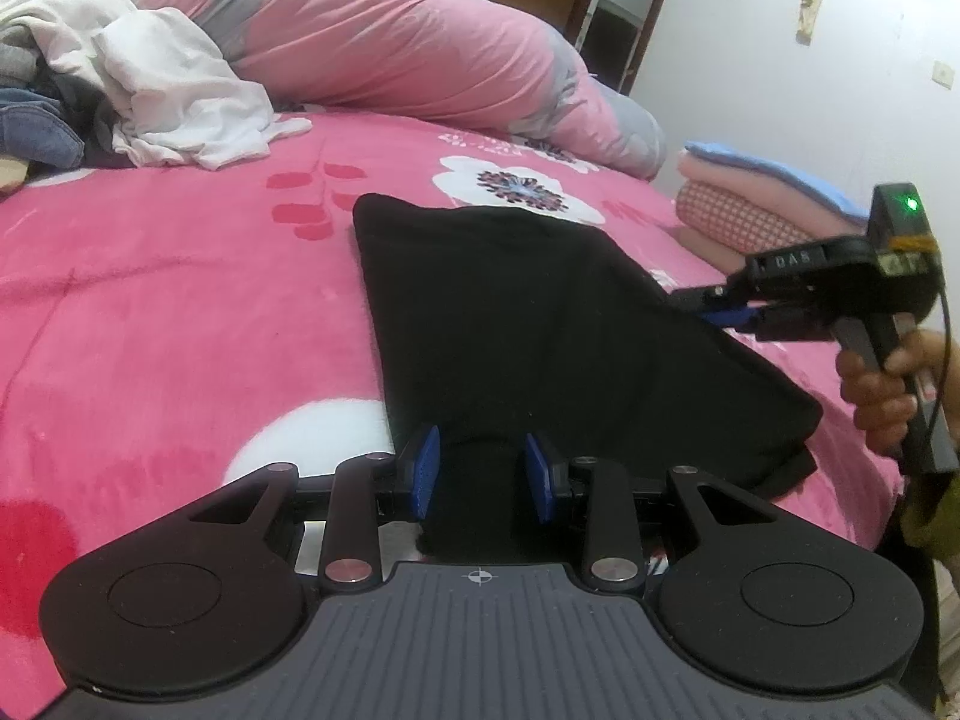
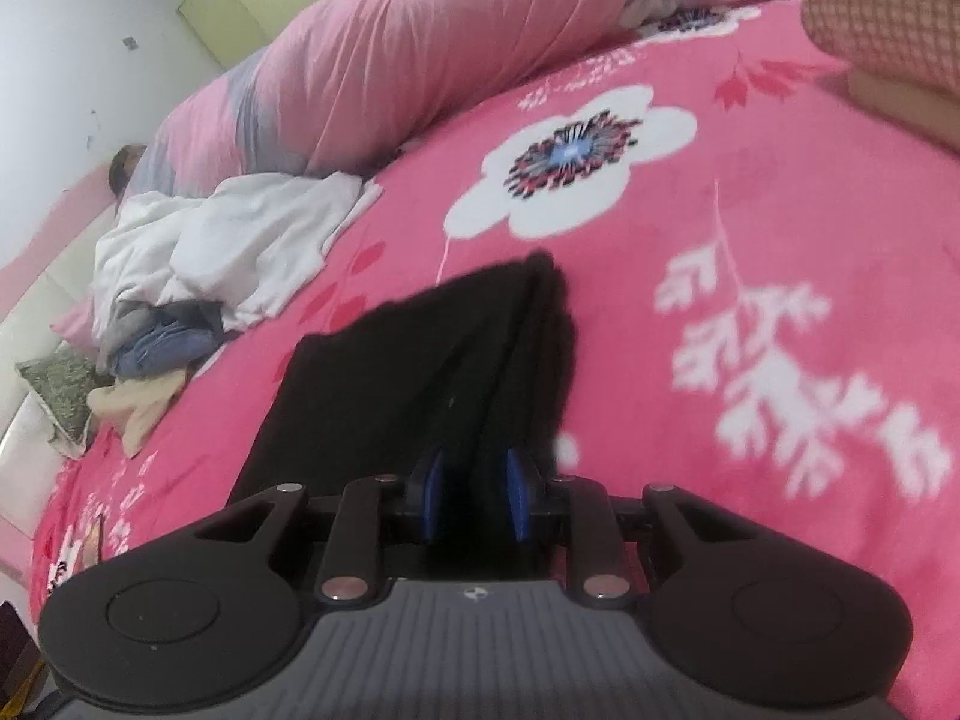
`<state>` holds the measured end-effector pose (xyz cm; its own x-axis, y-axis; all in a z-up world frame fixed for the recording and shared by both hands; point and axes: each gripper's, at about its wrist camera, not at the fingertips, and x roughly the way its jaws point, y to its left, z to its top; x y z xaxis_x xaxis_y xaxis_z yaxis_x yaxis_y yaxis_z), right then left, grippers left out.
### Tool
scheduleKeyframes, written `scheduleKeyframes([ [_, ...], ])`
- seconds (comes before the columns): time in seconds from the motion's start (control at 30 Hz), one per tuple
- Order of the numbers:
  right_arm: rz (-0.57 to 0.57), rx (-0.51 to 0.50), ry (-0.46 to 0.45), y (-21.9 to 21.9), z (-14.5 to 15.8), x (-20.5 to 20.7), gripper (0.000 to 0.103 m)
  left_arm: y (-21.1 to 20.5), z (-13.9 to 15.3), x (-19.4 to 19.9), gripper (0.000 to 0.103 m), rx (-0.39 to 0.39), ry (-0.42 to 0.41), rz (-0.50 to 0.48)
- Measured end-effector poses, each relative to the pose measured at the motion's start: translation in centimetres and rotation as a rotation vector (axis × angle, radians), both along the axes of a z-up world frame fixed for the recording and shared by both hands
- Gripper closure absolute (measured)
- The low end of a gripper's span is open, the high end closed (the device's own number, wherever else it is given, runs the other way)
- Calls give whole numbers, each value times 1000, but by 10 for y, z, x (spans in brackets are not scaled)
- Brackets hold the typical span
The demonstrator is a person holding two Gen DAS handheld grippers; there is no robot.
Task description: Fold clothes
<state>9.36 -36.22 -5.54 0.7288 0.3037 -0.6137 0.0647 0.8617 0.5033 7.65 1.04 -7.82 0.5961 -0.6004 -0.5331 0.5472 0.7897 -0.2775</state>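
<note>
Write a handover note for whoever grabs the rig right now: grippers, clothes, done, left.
Left gripper: jaws part open at the near edge of the black garment; pads don't visibly pinch it.
Right gripper: jaws part open at the garment's right edge, cloth between the pads, grip unclear.
Black garment lies partly folded on the pink bedspread.
Done: folded stack at the bed's far right.
Left: finish the black piece, then the unfolded pile with the white garment on top.
</note>
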Motion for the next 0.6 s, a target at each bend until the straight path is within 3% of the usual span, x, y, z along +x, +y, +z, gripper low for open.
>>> scheduleKeyframes([
  [0.43,22,-119,-79,15,11,-9,78,-6,1,-4,71,33,-13,4],
  [0.6,-26,-124,-117,3,13,-8,79,-12,12,-10,71,94,-41,14],
])
